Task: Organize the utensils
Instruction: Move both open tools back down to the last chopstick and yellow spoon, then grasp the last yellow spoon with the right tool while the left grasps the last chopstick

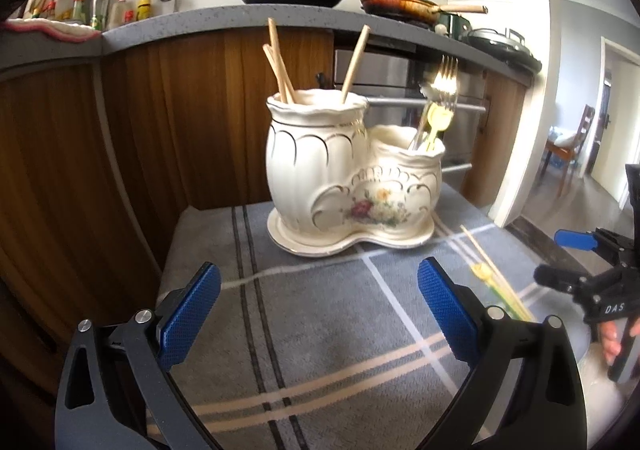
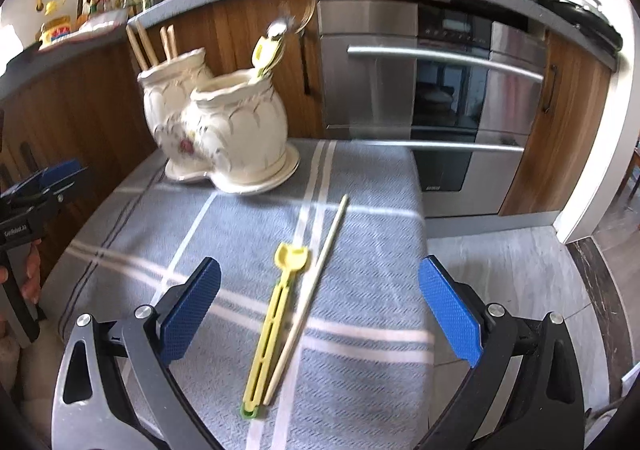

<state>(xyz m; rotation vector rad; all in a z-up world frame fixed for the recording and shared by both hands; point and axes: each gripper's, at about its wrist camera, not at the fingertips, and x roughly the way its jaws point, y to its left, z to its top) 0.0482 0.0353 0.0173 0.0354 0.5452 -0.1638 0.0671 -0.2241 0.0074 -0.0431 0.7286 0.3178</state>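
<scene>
A white ceramic double-pot utensil holder [image 1: 344, 177] stands at the far side of the grey striped cloth [image 1: 320, 330]; it also shows in the right wrist view [image 2: 224, 125]. Its tall pot holds several wooden chopsticks [image 1: 280, 65]; its short pot holds a metal fork [image 1: 446, 79] and yellow utensils. A yellow plastic utensil [image 2: 272, 334] and one wooden chopstick [image 2: 316, 282] lie on the cloth between the fingers of my right gripper [image 2: 320, 314], which is open and empty above them. My left gripper [image 1: 320, 314] is open and empty, short of the holder.
A wooden cabinet front [image 1: 100, 153] and grey countertop [image 1: 200, 19] with pans and bottles stand behind the table. A steel oven [image 2: 432, 97] is behind right. The table's right edge [image 2: 420, 209] drops to the floor. The right gripper shows at the left view's right edge [image 1: 592, 274].
</scene>
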